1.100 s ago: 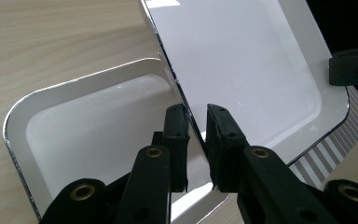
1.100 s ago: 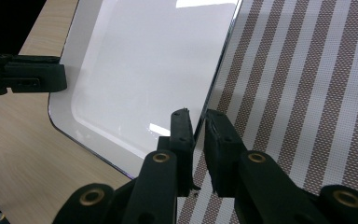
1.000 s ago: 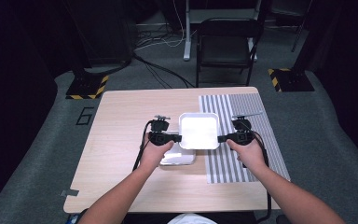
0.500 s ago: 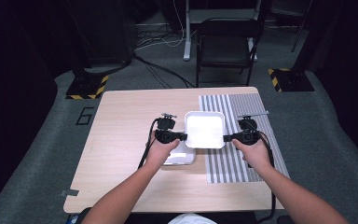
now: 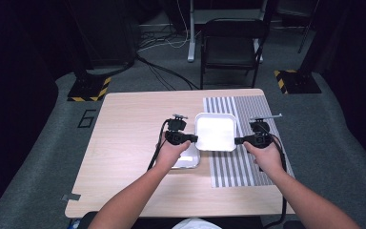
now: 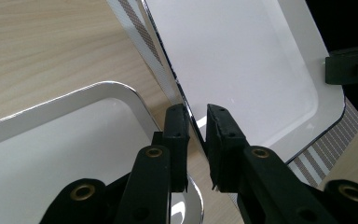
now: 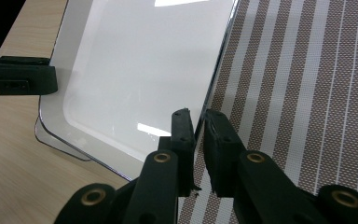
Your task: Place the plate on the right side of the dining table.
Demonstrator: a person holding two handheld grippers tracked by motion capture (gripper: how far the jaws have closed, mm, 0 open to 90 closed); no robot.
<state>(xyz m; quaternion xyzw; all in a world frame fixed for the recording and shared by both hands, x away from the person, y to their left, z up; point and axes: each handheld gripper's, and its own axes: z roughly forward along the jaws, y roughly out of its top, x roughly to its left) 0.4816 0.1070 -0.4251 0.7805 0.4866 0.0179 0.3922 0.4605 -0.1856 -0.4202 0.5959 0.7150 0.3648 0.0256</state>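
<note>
Two tools [image 5: 193, 139] [image 5: 238, 140] hold the white tray [image 5: 215, 131] level, long axis pointing away.

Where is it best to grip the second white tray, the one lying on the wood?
Probably the thin raised rim of the second tray, from its near or left side, jaws straddling the edge. The held tray overhangs its far right corner.

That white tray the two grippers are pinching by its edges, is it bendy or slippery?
The white tray probably is stiff: clamped only at opposite rims by the left gripper and right gripper, it looks flat, without sag. Its glossy surface shows reflections, so it may slip in a narrow pinch. It seems light, thin-walled like the second tray below.
</note>
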